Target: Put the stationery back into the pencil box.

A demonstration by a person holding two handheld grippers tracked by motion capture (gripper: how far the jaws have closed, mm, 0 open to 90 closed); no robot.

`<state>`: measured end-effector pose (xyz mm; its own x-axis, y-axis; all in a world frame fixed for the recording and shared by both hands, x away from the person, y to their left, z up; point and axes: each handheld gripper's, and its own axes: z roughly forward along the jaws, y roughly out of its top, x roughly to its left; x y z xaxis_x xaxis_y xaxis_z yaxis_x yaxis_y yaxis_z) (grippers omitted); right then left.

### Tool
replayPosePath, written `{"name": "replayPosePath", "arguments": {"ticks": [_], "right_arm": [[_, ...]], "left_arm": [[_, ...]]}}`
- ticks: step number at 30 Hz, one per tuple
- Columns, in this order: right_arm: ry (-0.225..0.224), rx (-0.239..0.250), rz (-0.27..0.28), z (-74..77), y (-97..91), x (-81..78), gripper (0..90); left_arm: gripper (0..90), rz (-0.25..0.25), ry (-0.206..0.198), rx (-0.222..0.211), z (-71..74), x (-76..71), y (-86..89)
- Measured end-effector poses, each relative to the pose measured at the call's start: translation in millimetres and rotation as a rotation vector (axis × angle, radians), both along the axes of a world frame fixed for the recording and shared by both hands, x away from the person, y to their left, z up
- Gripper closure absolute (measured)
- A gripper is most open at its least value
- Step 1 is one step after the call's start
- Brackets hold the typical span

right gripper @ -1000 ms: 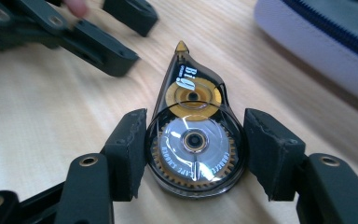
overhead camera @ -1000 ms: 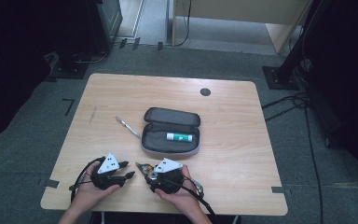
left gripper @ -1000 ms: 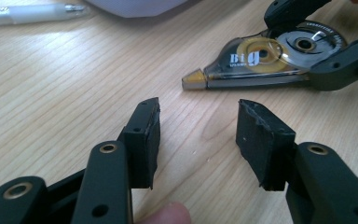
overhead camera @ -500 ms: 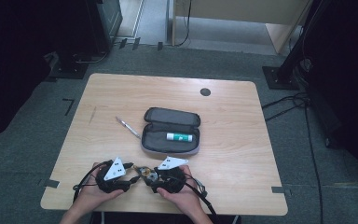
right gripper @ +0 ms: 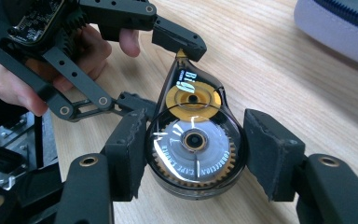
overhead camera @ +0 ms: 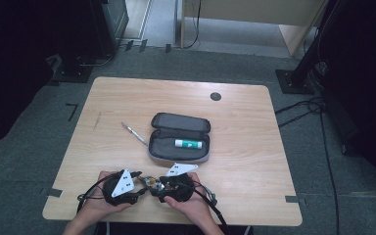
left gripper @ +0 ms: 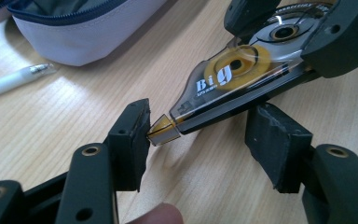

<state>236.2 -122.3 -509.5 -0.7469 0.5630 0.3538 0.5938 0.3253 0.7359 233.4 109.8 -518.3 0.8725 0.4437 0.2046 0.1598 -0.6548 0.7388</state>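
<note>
Right tool (right gripper: pixel 193 154) clamps correction tape (right gripper: pixel 193 140); left tool (left gripper: pixel 200 140) just widened around its tip, only one pad touching — may knock it loose.

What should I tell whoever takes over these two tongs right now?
Right tongs: shut on the round body of the correction tape, near the table's front edge.
Left tongs: open, jaws just been opening; the tape's tip sits between them, touching one pad.
The open pencil case holds a glue stick; a pen lies beside it.
Left: the tape is not yet in the case, probably its next stop.
</note>
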Motion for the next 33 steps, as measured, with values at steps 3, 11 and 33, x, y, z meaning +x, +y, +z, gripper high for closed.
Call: {"name": "replayPosePath", "arguments": {"ticks": [3,11,33], "right_arm": [[0.016,0.006,0.011,-0.3,-1.3,1.4,41.6],[0.027,0.030,0.010,1.8,-4.7,2.7,41.5],[0.007,0.185,-0.042,8.4,-21.5,11.8,41.4]], "left_arm": [[42.4,-0.002,-0.036,0.011,-0.5,-3.1,-1.4],[51.8,0.014,-0.054,0.023,-0.9,-4.0,-1.7],[78.1,-0.050,-0.027,0.021,-1.1,-5.4,0.5]]}}
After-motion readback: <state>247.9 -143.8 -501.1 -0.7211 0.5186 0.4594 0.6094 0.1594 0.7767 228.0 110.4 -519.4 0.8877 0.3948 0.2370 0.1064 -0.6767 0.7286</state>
